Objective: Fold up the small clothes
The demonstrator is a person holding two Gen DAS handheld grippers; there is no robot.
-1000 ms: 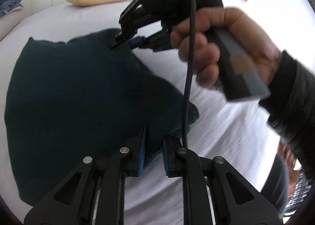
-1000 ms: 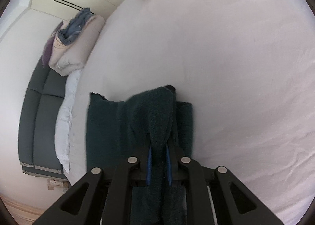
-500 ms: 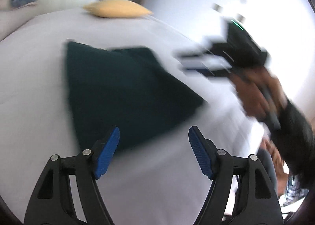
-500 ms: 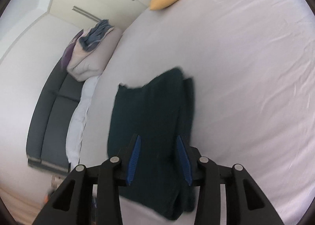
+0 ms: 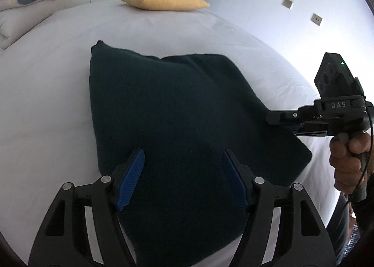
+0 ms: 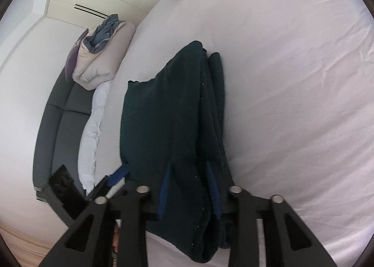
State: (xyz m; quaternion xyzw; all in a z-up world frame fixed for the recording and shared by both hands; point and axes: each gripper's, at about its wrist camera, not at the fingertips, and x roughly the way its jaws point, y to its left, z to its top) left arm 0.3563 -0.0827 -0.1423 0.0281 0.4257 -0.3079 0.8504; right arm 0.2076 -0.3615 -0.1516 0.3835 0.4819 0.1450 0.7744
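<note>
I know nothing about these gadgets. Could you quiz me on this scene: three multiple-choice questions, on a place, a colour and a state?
1. Where does the yellow pillow lie? A) at the far end of the bed B) on the garment C) on the sofa
2. What colour is the knitted garment? A) red B) dark green C) white
3. How is the garment? A) hung up B) spread in one layer C) folded in layers on the bed
A: it lies beyond the garment. B: its knit looks dark green. C: stacked layers show along its edge.
</note>
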